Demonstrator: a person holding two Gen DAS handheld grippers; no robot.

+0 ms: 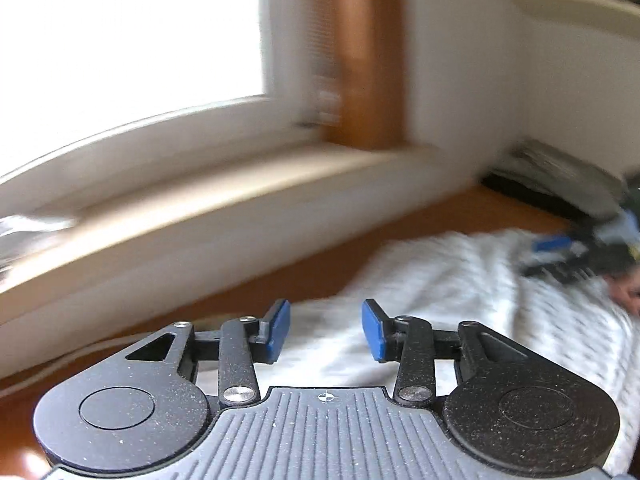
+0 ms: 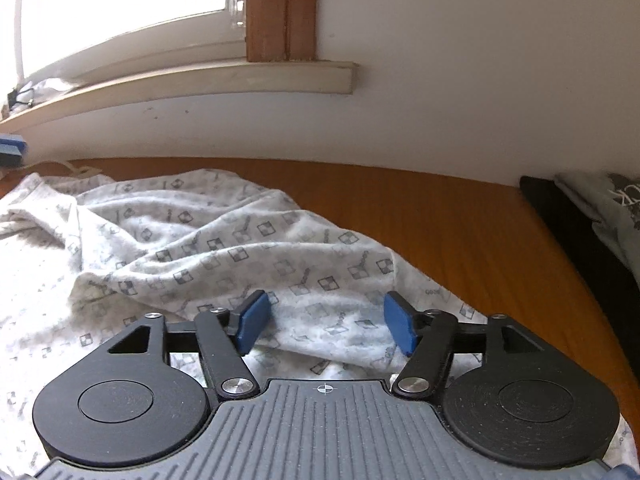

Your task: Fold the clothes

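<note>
- The white garment (image 2: pixel 224 248), printed with small grey checkered squares, lies crumpled and unfolded on the orange-brown wooden table (image 2: pixel 460 220), its folds bunched in a ridge across the middle of the right wrist view.
- In the left wrist view the same cloth (image 1: pixel 460 280) is a blurred white mass on the table's right part; the print cannot be made out there.
- The right gripper (image 2: pixel 326 322) is low over the near edge of the garment, its blue pads (image 2: pixel 253 320) spread wide with cloth showing between them and nothing pinched.
- The left gripper (image 1: pixel 326 330) stands over the garment's left edge, its pads likewise apart and holding nothing.
- At the far right of the left wrist view, a blurred dark shape with a blue part (image 1: pixel 576 252) over the cloth is probably the other gripper, with a bit of a hand (image 1: pixel 628 292) beside it.
- A folded grey garment (image 2: pixel 612 212) with dark lettering lies on a black item (image 2: pixel 560 208) at the table's right end, well apart from the white one.
- Behind the table runs a pale window sill (image 2: pixel 200 84) under a bright window (image 2: pixel 120 4), with a wooden frame post (image 2: pixel 282 8) and a white wall (image 2: pixel 480 60).
</note>
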